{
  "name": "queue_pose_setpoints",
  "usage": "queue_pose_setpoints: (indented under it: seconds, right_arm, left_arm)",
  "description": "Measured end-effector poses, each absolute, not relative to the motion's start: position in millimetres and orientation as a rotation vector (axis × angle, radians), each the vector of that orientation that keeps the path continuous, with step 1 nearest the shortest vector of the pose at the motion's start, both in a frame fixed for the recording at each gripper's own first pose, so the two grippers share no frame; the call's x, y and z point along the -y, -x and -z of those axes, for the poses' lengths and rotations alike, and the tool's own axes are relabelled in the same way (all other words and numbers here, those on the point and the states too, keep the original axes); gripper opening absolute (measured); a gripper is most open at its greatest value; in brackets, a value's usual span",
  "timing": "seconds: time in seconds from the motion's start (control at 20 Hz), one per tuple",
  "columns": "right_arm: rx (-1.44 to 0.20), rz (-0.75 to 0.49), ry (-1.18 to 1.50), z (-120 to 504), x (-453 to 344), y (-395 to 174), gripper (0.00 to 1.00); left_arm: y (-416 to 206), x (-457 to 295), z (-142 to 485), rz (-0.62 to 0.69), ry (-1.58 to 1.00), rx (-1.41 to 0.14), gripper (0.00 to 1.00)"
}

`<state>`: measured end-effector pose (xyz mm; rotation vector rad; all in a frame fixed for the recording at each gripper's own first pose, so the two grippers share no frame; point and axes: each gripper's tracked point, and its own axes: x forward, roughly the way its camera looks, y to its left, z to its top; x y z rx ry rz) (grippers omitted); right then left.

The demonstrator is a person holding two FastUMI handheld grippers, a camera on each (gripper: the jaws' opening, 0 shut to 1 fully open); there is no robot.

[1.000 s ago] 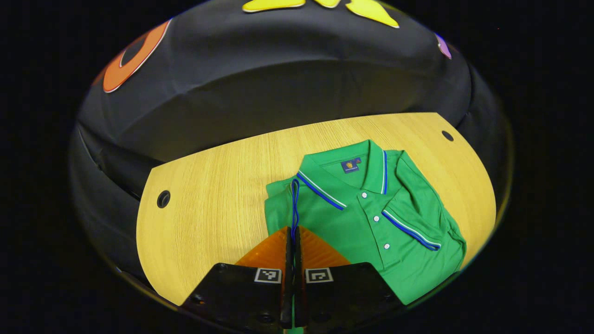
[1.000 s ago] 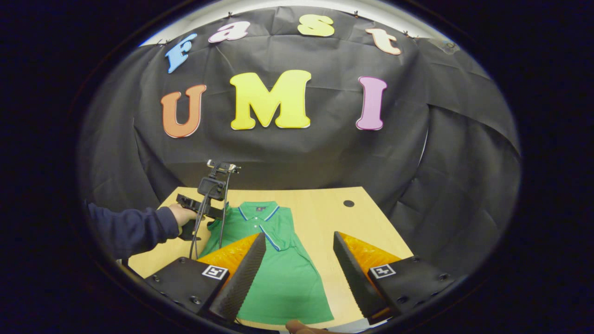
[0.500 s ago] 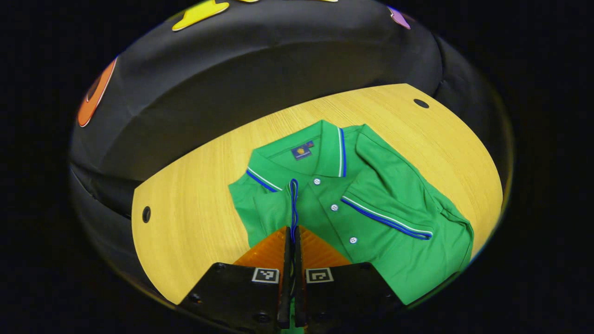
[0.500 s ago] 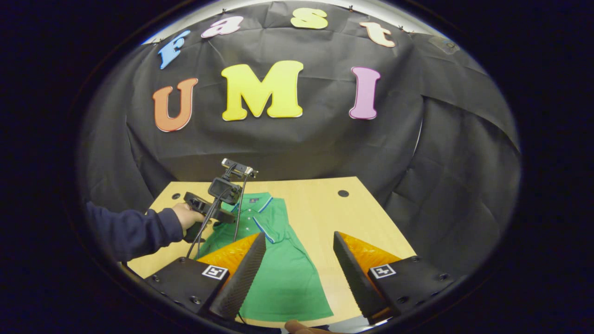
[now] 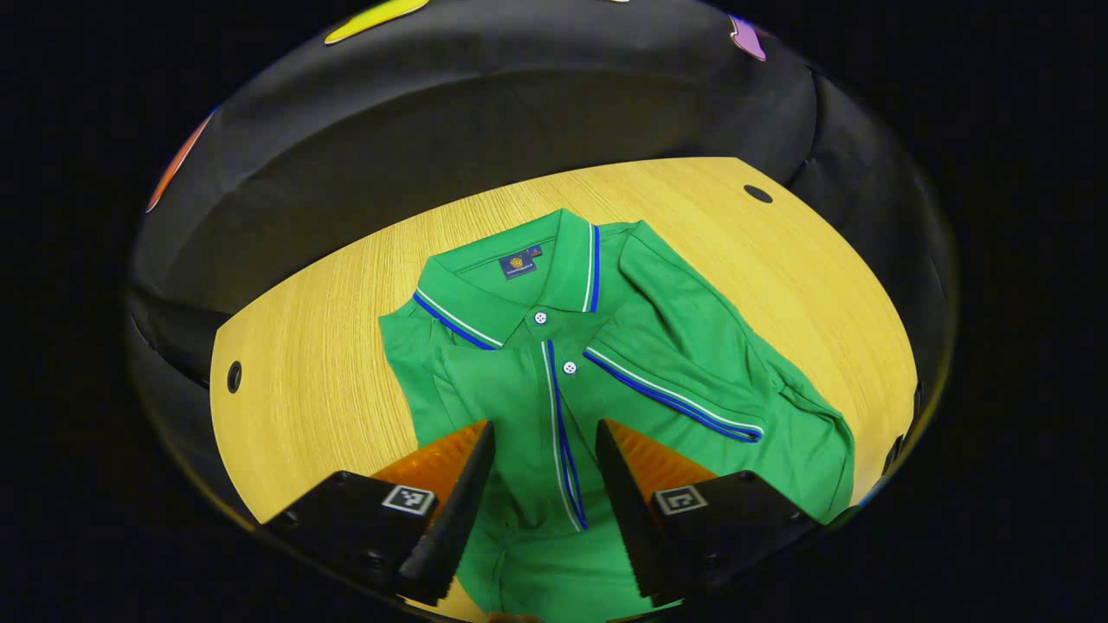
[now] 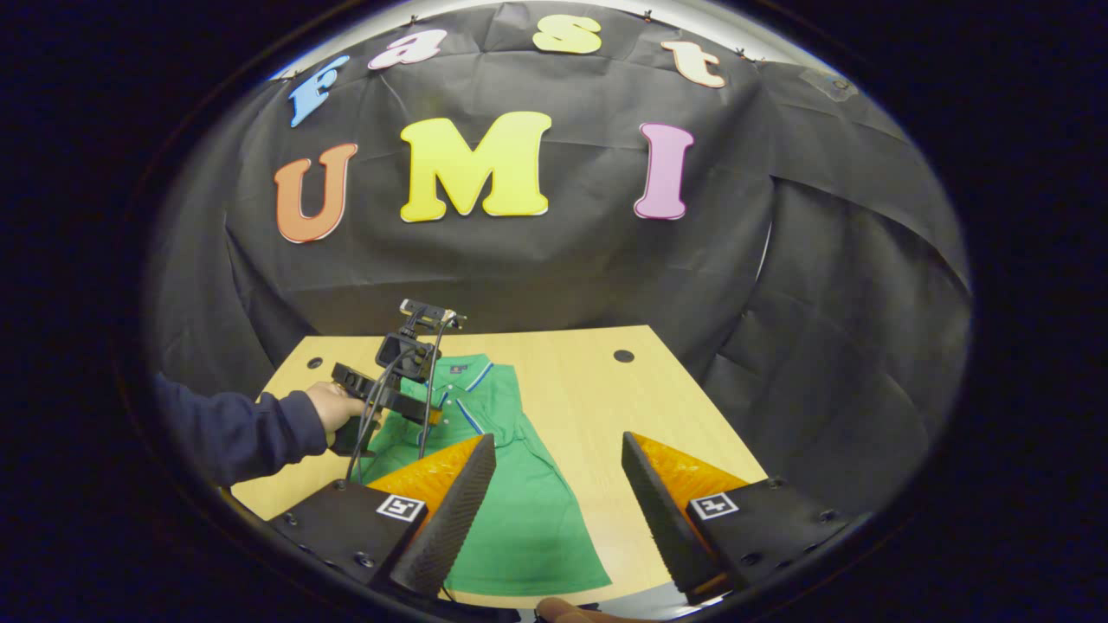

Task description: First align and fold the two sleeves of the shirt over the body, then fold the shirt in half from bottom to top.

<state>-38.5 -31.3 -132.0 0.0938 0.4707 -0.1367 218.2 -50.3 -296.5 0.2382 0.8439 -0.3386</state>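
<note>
A green polo shirt (image 5: 606, 381) with blue and white trim lies flat on the wooden table (image 5: 329, 346), collar toward the back. Both sleeves lie folded over the body; the left sleeve's striped cuff (image 5: 558, 433) runs down the placket between my fingers, and the right sleeve's cuff (image 5: 675, 398) crosses the chest at a slant. My left gripper (image 5: 544, 433) hovers open over the left sleeve, holding nothing. In the right gripper view the shirt (image 6: 511, 493) lies ahead, and my right gripper (image 6: 558, 450) stands open above its lower part. The left gripper (image 6: 407, 389) sits over the shirt's shoulder, held by a hand (image 6: 333, 407).
The table has round cable holes at the back left (image 5: 234, 376) and back right (image 5: 757, 193). Black cloth wall surrounds the table on all sides. A dark blue sleeve (image 6: 234, 433) reaches in from the left. Bare wood lies right of the shirt (image 6: 606, 407).
My left gripper has opened and let go of the left sleeve's cuff, which now lies flat over the placket. The right gripper stays open and has barely moved.
</note>
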Motion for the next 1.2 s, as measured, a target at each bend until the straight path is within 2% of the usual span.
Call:
queue_pose_setpoints:
  seconds: [0.1, 0.3, 0.4, 0.45, 0.55, 0.8, 1.1, 1.15, 1.2]
  right_arm:
    - [-0.439, 0.116, -0.085, 128, 34, 32, 0.95]
    - [-0.477, 0.076, -0.085, 150, 42, 26, 0.93]
    - [-0.520, 0.070, -0.076, 170, 49, 24, 0.95]
    - [-0.543, 0.061, -0.074, 180, 51, 24, 0.92]
    - [-0.590, 0.042, -0.068, 204, 52, 26, 0.98]
    - [-0.721, -0.014, -0.052, 265, 46, 38, 0.95]
    - [-0.924, -0.020, -0.074, 334, 46, 60, 0.95]
    - [-0.952, -0.020, -0.077, 343, 47, 64, 0.93]
    - [-0.979, -0.018, -0.077, 353, 48, 69, 0.95]
  left_arm:
    - [-210, 46, 278, 0.333, -0.205, -0.804, 0.89]
    - [-181, 29, 242, 0.294, -0.116, -0.713, 0.89]
    - [-156, 12, 234, 0.269, -0.099, -0.695, 0.99]
    - [-144, 6, 236, 0.262, -0.088, -0.697, 0.99]
    - [-119, -9, 245, 0.244, -0.082, -0.721, 0.99]
    - [-58, -47, 280, 0.162, -0.045, -0.807, 0.99]
    - [12, -74, 338, 0.099, -0.017, -0.952, 0.99]
    - [24, -76, 345, 0.098, 0.001, -0.976, 0.99]
    - [34, -78, 352, 0.094, 0.014, -1.001, 0.99]
